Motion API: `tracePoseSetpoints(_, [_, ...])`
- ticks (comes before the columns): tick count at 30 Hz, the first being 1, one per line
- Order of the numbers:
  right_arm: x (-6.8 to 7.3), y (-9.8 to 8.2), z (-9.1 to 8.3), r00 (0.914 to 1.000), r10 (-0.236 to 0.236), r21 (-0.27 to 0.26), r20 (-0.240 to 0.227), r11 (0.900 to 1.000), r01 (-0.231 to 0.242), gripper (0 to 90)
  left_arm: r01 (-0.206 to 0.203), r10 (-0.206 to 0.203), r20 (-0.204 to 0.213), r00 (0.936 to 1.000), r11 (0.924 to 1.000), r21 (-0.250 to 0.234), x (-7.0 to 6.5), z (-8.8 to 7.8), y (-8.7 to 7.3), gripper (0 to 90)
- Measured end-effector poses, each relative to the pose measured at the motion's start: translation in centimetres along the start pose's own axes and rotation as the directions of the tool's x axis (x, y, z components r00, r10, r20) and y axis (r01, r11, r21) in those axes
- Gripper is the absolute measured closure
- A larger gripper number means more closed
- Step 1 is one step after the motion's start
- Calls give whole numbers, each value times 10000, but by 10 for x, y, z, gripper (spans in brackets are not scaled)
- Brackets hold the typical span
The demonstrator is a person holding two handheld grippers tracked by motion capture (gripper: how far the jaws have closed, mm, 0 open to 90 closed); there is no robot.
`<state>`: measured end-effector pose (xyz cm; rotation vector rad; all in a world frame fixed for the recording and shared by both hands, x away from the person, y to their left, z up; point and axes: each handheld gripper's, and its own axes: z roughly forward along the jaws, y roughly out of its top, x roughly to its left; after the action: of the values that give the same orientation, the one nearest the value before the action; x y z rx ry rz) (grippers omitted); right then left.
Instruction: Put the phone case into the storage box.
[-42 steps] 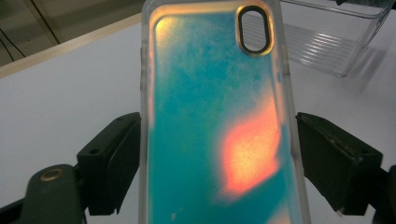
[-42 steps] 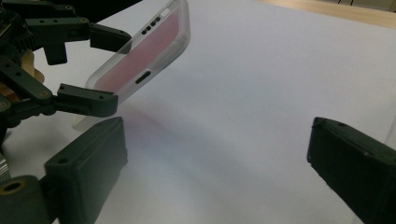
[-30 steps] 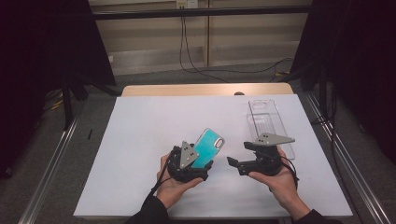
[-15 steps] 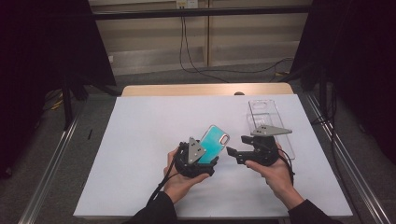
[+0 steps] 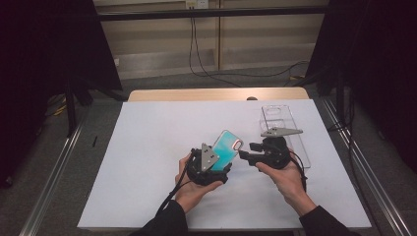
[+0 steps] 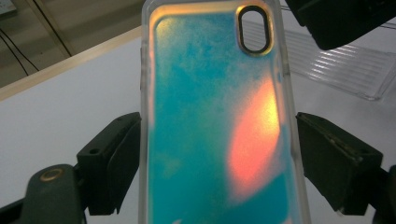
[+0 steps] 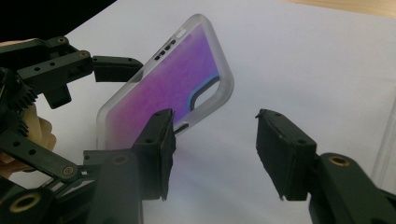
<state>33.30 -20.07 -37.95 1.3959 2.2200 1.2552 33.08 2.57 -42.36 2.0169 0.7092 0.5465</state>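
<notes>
High view: at lower centre the left tool [image 5: 216, 164] grips the teal phone case [image 5: 227, 147] above the table [image 5: 147, 147]. Left gripper view: it fills the centre, lifted. Right gripper view: the right tool [image 7: 212, 149], half-wide and just been closing, holds nothing; the handover grasp remains.

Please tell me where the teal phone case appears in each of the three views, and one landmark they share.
High view: teal phone case at centre, held in left gripper.
Left gripper view: centre, between the jaws.
Right gripper view: upper left.
Shared landmark: white table sheet.
</notes>
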Motion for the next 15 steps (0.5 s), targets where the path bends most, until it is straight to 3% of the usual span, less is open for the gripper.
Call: tracePoseSetpoints(15, [3, 10, 11, 9972, 709, 178, -222, 9974, -705, 592, -101, 101, -121, 9999, 9999, 6, -1, 2, -1, 173])
